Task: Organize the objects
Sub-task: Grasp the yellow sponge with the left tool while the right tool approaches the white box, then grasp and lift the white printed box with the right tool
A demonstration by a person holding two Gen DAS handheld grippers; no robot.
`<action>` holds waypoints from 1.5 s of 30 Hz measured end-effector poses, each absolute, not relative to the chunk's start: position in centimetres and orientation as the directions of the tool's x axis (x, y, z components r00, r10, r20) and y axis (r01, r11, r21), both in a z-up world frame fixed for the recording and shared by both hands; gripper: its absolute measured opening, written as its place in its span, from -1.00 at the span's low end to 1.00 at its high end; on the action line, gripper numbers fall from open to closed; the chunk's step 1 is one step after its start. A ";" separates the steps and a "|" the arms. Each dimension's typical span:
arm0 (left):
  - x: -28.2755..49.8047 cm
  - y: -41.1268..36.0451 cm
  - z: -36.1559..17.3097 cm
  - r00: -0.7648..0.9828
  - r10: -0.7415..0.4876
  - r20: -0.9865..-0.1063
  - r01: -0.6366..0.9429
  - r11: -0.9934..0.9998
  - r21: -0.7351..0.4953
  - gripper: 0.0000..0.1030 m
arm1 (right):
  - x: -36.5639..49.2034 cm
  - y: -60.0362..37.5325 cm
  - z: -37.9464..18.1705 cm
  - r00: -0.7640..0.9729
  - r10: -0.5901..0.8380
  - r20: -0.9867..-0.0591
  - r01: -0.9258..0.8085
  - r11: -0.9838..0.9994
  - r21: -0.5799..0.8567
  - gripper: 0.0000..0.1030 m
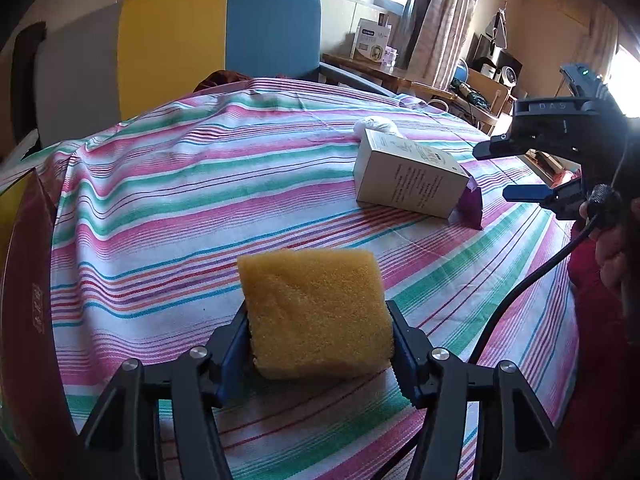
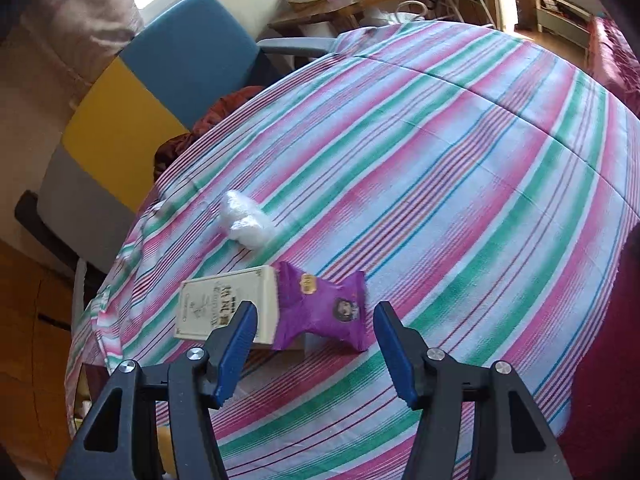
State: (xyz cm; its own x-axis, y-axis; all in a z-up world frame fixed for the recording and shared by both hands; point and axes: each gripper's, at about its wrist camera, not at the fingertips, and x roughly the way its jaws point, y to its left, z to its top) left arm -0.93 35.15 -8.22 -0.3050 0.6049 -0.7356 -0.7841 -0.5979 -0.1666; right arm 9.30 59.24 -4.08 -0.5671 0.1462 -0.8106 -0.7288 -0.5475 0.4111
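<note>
A yellow sponge [image 1: 316, 312] sits between the blue pads of my left gripper [image 1: 316, 322], which is shut on it just above the striped tablecloth [image 1: 192, 184]. Further right on the cloth lies a cream box [image 1: 408, 176] with a purple snack packet [image 1: 472, 204] against its far side. My right gripper [image 1: 494, 172] hovers beside them. In the right wrist view the right gripper [image 2: 315, 312] stands open above the purple packet [image 2: 324, 308], and the pads do not touch it. The cream box [image 2: 224, 304] lies just left of the packet.
A crumpled white plastic wad [image 2: 246, 220] lies beyond the box. A dark red carton [image 1: 28, 280] stands at the table's left edge. A yellow and blue chair [image 1: 224, 40] is behind the table. A black cable [image 1: 520, 288] hangs from the right gripper over the cloth.
</note>
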 end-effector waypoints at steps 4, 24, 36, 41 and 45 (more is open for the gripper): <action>-1.3 34.8 -8.4 -0.286 0.622 -0.729 -0.780 -0.593 -0.200 0.20 | 6.2 56.3 -3.1 -0.535 0.156 -0.830 -0.642 -0.714 0.279 0.37; -1.5 34.4 -8.5 -0.265 0.649 -0.713 -0.775 -0.584 -0.243 0.23 | -3.6 53.8 -6.4 -0.288 0.113 -0.951 -0.174 -0.983 -0.064 0.00; -1.6 34.3 -8.5 -0.261 0.653 -0.711 -0.774 -0.582 -0.251 0.23 | 0.9 51.5 -7.9 -0.352 0.036 -0.935 -0.361 -0.927 0.100 0.00; -1.6 34.3 -8.5 -0.268 0.650 -0.711 -0.775 -0.583 -0.242 0.23 | 1.1 51.5 -7.9 -0.352 0.073 -0.933 -0.381 -0.922 0.071 0.00; -1.5 34.4 -8.5 -0.272 0.647 -0.712 -0.777 -0.585 -0.233 0.23 | 1.1 51.8 -8.3 -0.340 0.056 -0.939 -0.388 -0.918 0.086 0.03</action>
State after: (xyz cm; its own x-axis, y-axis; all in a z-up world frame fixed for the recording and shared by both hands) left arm -1.48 34.40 -8.51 -0.2724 0.6467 -0.7125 -0.7771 -0.5845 -0.2335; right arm 1.07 51.76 -8.31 -0.3405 0.0562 -0.9386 -0.3878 -0.9177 0.0857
